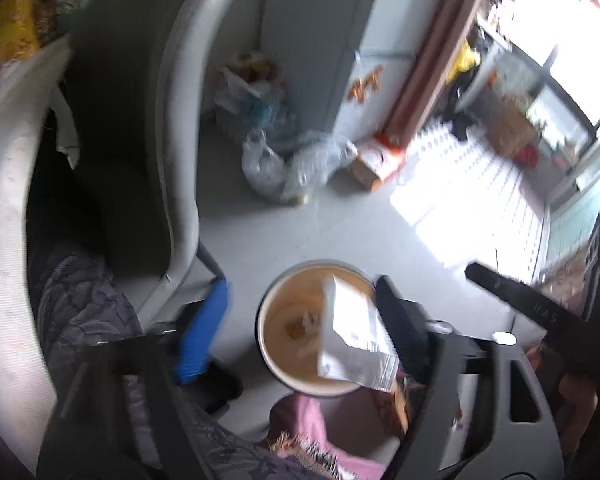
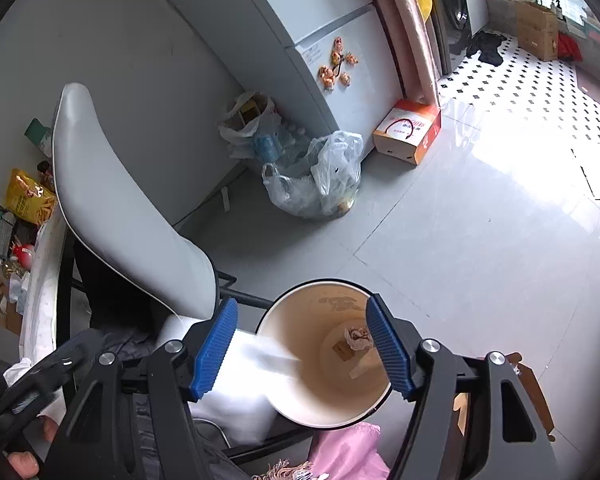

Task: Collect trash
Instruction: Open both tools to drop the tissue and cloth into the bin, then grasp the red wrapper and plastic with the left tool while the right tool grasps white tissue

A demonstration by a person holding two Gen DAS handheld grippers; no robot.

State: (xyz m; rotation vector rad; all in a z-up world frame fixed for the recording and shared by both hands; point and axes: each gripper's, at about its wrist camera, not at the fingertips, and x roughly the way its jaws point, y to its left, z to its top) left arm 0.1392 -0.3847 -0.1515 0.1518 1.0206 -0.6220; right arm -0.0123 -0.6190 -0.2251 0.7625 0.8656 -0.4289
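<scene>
A round bin with a tan inside stands on the floor below both grippers. A white packet hangs blurred over its mouth, between the fingers of my left gripper, which stands open; the packet's edge is close to the black right finger. In the right wrist view the bin holds crumpled paper and brown scraps. My right gripper is open above the bin's rim. A blurred white streak crosses between its blue pads without being pressed.
A white chair stands left of the bin. Clear plastic bags and an orange-white box lie by the fridge. Pink cloth lies below the bin. A cluttered table edge runs along the left.
</scene>
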